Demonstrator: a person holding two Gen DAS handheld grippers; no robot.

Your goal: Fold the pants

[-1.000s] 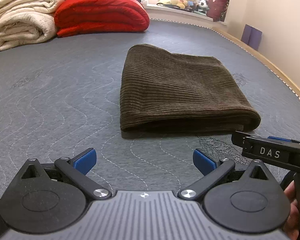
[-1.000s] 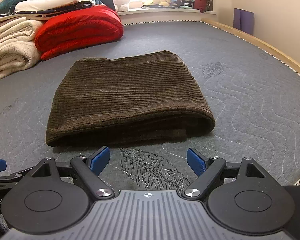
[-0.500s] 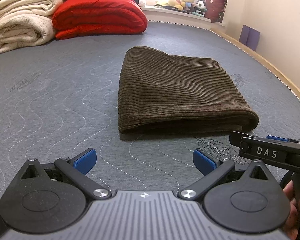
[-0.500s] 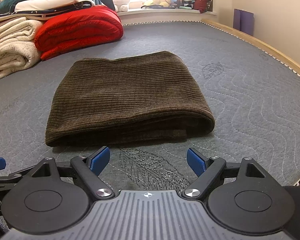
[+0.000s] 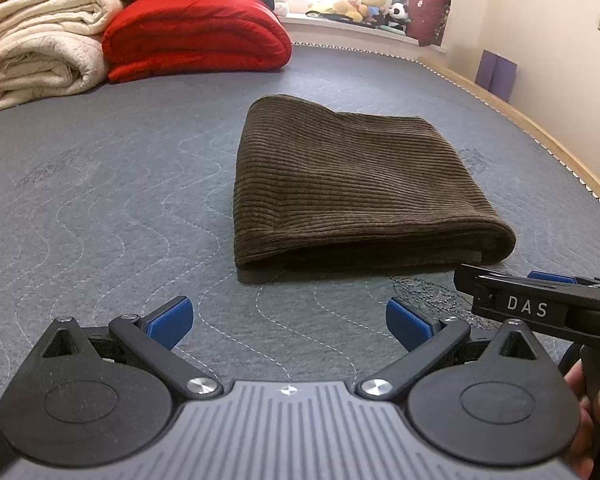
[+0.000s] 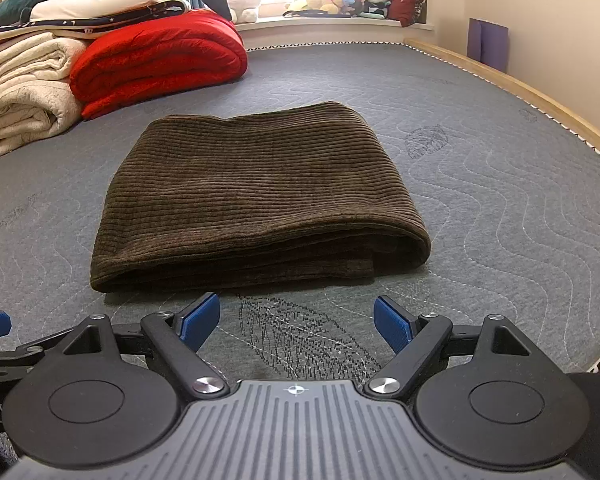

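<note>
Pants (image 6: 256, 196), one, apparently folded flat

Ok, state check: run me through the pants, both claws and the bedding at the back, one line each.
brown corduroy pants: folded into a compact stack, lying flat on the grey mattress, not held.
left claw: open, empty, short of the pants.
right claw: open, empty, short of the pants' near edge.
red quilt: folded, beside the cream blankets.
cream blankets: folded, stacked.

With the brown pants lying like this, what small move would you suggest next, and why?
Probably draw both back: the brown pants already lie as a compact folded stack, and the left gripper and right gripper are open, empty, short of it.
</note>
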